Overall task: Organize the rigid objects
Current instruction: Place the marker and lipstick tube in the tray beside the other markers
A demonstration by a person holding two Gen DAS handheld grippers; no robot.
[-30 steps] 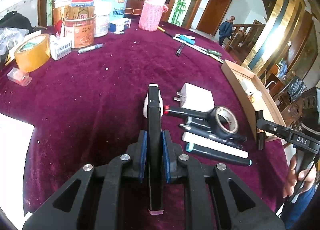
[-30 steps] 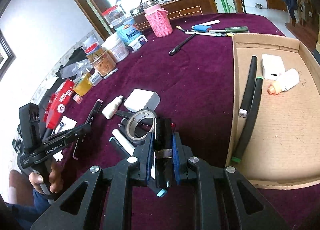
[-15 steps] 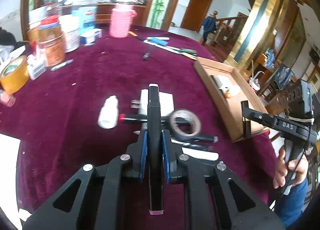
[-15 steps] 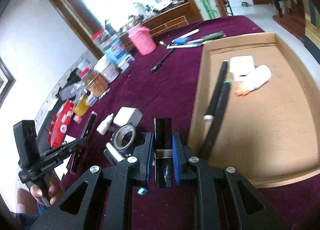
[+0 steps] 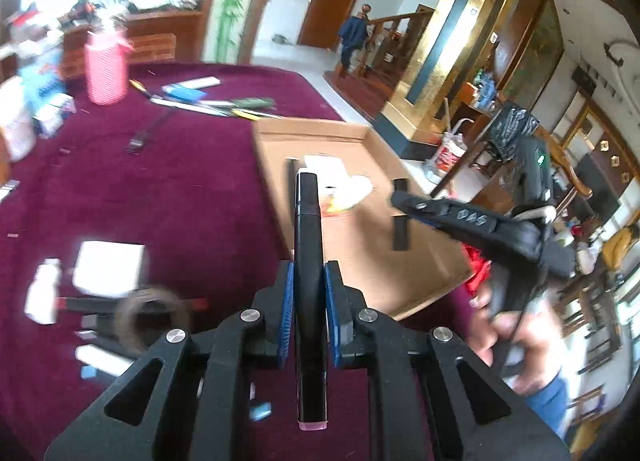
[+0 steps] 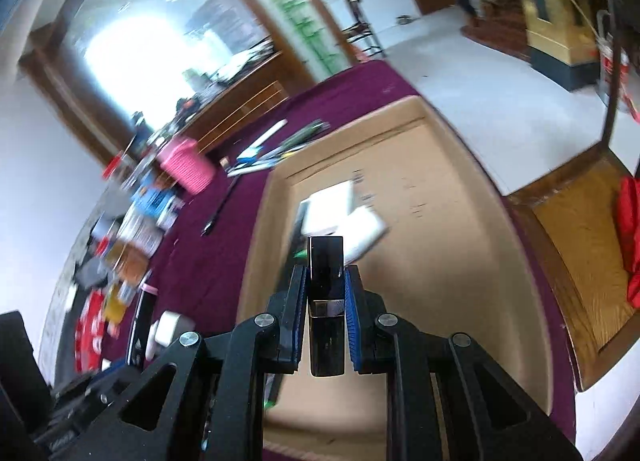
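Both pairs of jaws are pinching, one item each. My left gripper [image 5: 308,289] clamps a long black marker [image 5: 307,245] lengthwise between its blue pads, the pink-capped end sticking back toward the camera, the tip reaching forward over the near edge of the cardboard tray [image 5: 420,261]. My right gripper [image 6: 325,293] clamps one short black glossy block [image 6: 326,261] (I can't tell what it is), held above the tray's floor [image 6: 440,261]. In that tray I count two white items, blurred, and at least one dark pen beside them. Left of the tray, on the maroon tablecloth [image 5: 160,189], lie one tape roll [image 5: 148,319], one white adapter [image 5: 110,269], one small white bottle [image 5: 42,297] and several pens. One pink cup [image 5: 105,73] stands at the far side.
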